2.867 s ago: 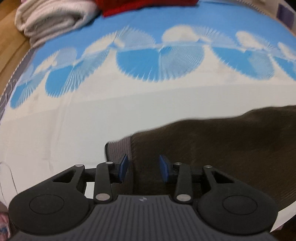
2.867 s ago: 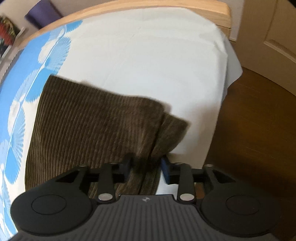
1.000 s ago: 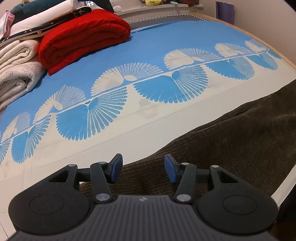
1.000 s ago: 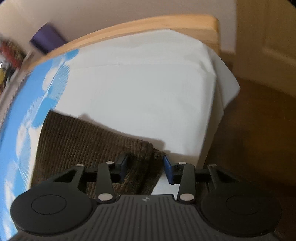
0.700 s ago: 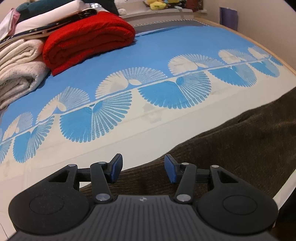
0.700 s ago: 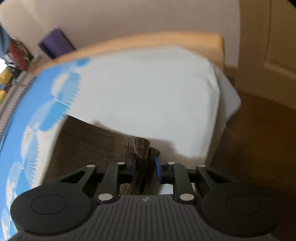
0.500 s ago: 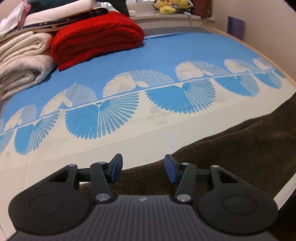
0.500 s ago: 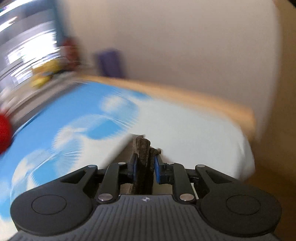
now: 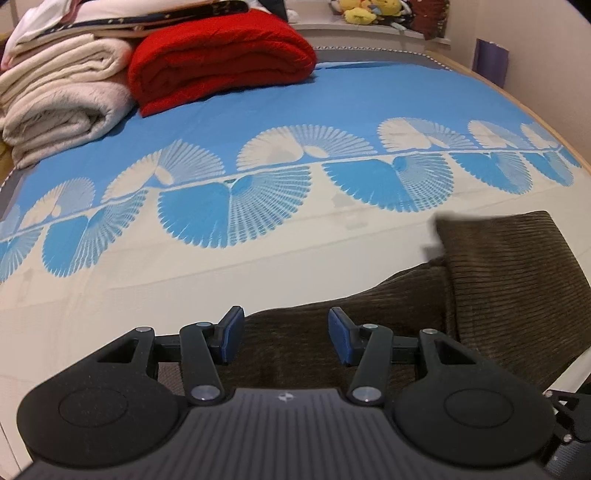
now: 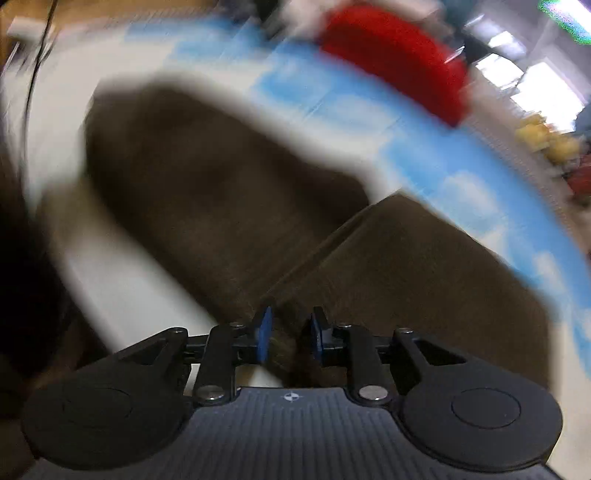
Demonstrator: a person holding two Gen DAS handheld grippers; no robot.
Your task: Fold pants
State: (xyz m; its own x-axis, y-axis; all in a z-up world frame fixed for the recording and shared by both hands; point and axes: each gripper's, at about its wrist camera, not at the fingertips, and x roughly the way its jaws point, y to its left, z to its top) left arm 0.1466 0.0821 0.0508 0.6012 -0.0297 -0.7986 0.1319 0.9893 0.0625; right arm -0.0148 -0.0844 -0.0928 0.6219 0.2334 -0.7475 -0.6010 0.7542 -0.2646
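Observation:
Brown corduroy pants (image 9: 369,332) lie on the white part of the bed sheet (image 9: 184,280). In the left wrist view one end (image 9: 506,266) is doubled over on the right. My left gripper (image 9: 286,339) hovers over the pants' near edge, open and widening slightly, gripping nothing. The right wrist view is heavily blurred. There my right gripper (image 10: 290,339) has a bunch of the pants (image 10: 221,192) between its blue pads (image 10: 263,338). Its jaws are opening, with cloth still filling the gap. The folded layer (image 10: 424,266) spreads ahead of it.
A red folded blanket (image 9: 221,62) and cream blankets (image 9: 62,103) are stacked at the far left of the bed. Plush toys (image 9: 365,11) sit on a shelf behind. The bed's wooden edge (image 9: 517,103) curves along the right. The blue patterned sheet (image 9: 369,99) lies between.
My right gripper closed on the pants' end and swung it fast across the bed, rolling over as it went. A doubled-over flap now shows in the left view. The left gripper drifted slightly.

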